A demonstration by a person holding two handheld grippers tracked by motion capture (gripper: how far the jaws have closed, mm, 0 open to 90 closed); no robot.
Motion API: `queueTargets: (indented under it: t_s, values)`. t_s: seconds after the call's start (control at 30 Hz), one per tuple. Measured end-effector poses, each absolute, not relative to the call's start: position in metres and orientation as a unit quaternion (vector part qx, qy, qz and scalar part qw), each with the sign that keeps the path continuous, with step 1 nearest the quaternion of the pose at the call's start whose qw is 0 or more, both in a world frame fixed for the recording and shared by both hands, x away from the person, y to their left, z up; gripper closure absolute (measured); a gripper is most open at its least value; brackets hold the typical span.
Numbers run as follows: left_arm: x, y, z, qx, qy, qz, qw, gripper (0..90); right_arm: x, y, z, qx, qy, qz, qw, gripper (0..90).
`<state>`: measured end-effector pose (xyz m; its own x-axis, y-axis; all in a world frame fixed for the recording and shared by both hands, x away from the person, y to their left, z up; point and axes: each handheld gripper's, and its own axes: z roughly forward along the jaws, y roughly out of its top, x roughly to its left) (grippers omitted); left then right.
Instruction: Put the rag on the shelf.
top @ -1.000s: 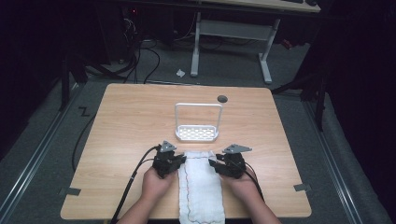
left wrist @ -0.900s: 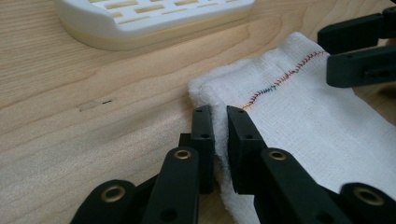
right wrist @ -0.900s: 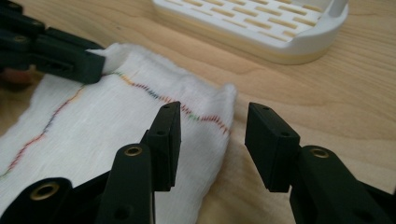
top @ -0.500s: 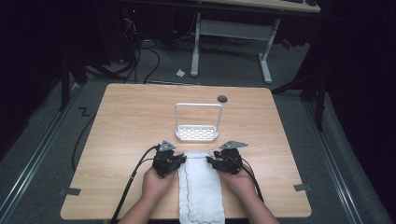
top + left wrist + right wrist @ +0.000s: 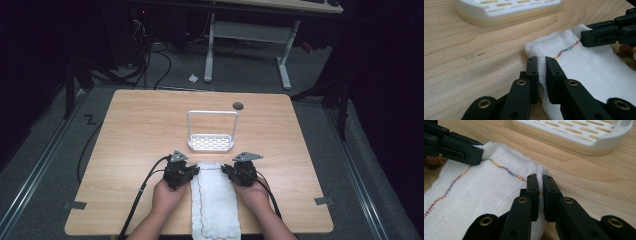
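cloth: a white towel (image 5: 215, 200) with a rainbow-stitched seam is lying on the desk (image 5: 135, 130), folded into a long strip running from the near edge toward the rack, right between the two hands.

left gripper: the left gripper (image 5: 194, 171) is being held at the strip's far left corner. Its fingers (image 5: 533, 72) are being kept clamped on the towel's edge, with a ridge of fabric being pinched up between them.

right gripper: the right gripper (image 5: 226, 170) is being held at the far right corner. Its jaws have just been closing, and the fingers (image 5: 533, 187) are now being pressed onto a fold of the hem, so the cloth is gripped here too.

rack: a white slotted tray (image 5: 211, 143) with a tall loop handle is sitting just beyond the towel's far end, close but not being touched by it.

hands: both hands are being kept low on the desk, one on each side of the strip.

desk extras: a small dark round spot (image 5: 238, 105) is sitting near the far edge, well apart from everything else.
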<state>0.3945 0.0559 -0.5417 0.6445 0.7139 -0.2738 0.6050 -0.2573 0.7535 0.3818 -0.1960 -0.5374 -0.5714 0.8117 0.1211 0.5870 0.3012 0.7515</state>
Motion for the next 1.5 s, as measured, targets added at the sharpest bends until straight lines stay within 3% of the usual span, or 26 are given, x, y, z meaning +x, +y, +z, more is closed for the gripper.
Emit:
queueTargets:
  t_s: [0.37,0.67,1.5]
  values:
    - [0.394,0.063,-0.538,0.783,0.410,0.050,0.465,82.7,0.371,-0.195,-0.526,0.429,0.785,0.412,0.172,86.1]
    - [0.376,0.067,-0.508,0.749,0.389,0.087,0.529,83.2,0.357,-0.191,-0.508,0.409,0.768,0.450,0.199,85.9]
    - [0.381,0.066,-0.373,0.720,0.318,0.180,0.591,83.6,0.356,-0.184,-0.377,0.344,0.722,0.523,0.293,85.8]
